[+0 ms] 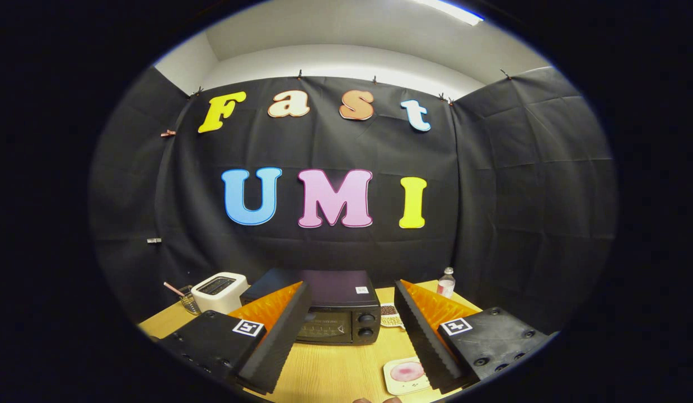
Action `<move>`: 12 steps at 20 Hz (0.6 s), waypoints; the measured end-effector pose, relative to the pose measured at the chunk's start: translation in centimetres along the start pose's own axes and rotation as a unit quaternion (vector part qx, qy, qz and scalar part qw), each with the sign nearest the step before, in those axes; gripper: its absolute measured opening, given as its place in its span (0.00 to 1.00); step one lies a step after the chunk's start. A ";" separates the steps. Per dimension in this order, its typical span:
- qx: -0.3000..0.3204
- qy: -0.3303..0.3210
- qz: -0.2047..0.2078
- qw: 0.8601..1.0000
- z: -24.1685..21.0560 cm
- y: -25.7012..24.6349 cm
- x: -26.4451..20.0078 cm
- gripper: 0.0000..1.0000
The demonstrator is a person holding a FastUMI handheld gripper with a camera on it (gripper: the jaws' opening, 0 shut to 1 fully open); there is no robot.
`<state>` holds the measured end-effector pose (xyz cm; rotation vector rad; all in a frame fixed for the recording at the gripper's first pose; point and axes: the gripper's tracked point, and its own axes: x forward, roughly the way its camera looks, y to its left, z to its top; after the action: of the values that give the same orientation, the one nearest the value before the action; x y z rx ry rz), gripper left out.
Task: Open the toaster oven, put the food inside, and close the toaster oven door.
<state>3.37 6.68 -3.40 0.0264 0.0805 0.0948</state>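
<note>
Toaster oven (335,313): black, sits on the wooden table (329,369) beyond the fingers, seen through the gap between them; its glass door (324,326) is closed, with two round knobs (366,325) stacked one above the other on its right side and a small white sticker on its top. Food (407,371): a pinkish round piece, lies on a small pale square plate (392,383) on the table, nearer than the oven and just beside the inner edge of the right finger. Gripper (349,336): fingers spread wide apart, holding nothing, raised above the table with the tips on either side of the oven's front. White toaster (219,291): two slots on top, stands left of the oven, near the back of the table. Wire holder (187,300): sits left of the toaster with a pink-striped stick leaning out of it. Patterned packet (389,315): lies just right of the oven. Clear bottle (446,282): red label, stands upright at the far right of the table, close to the black cloth wall (520,196).
</note>
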 end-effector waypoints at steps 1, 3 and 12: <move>-0.002 0.002 0.003 1.000 -0.3 0.7 0.8 0.99; -0.006 0.007 0.009 1.000 -1.0 2.2 2.7 0.98; 0.001 0.058 0.023 0.998 -7.7 9.1 11.6 0.99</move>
<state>13.44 16.97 -11.70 0.0248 0.1958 0.1419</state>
